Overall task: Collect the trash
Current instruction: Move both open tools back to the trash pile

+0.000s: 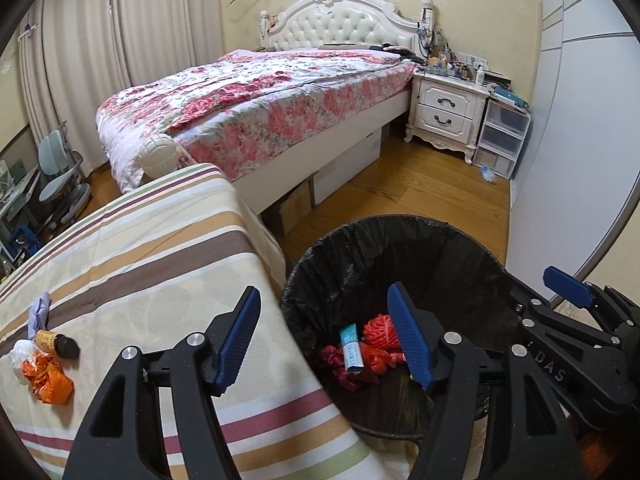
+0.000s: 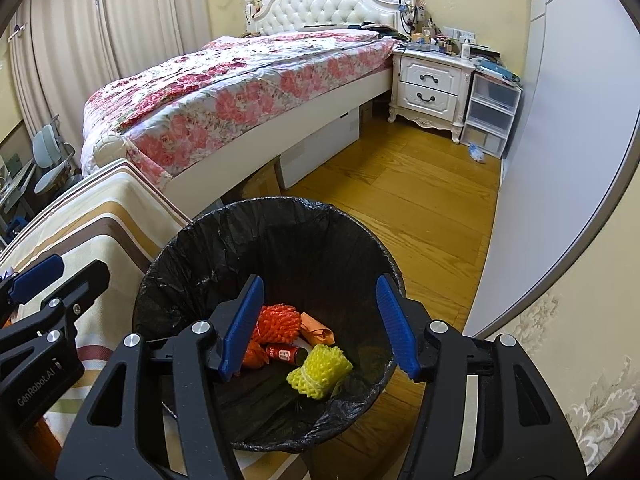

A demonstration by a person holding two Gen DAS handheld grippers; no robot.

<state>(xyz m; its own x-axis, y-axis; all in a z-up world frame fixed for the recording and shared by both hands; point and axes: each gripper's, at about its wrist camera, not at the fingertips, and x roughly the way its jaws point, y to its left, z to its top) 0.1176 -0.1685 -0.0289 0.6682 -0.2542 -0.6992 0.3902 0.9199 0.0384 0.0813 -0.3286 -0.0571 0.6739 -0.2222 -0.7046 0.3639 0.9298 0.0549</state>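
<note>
A bin with a black liner [image 1: 400,228] [image 2: 280,208] stands on the floor beside a striped-cloth table [image 1: 152,248]. Inside lie an orange foam net [image 2: 280,320], a yellow foam net [image 2: 320,370], a small red bottle [image 2: 285,354] and an orange wrapper [image 2: 316,330]; the left wrist view shows a teal tube [image 1: 351,346] and red wrappers [image 1: 360,364]. My left gripper [image 1: 324,336] is open and empty over the table edge and bin rim. My right gripper [image 2: 320,324] is open and empty above the bin. On the table lie an orange wrapper [image 1: 48,376], a brown bottle [image 1: 56,343], white paper [image 1: 20,354] and a purple scrap [image 1: 39,312].
A bed with a floral quilt [image 1: 256,92] stands behind, boxes under it. A white nightstand [image 1: 448,112] and plastic drawers [image 1: 502,136] stand at the far right by a grey wardrobe [image 1: 568,140]. A small piece of litter [image 1: 488,174] lies on the wood floor. A chair [image 1: 60,176] is at the left.
</note>
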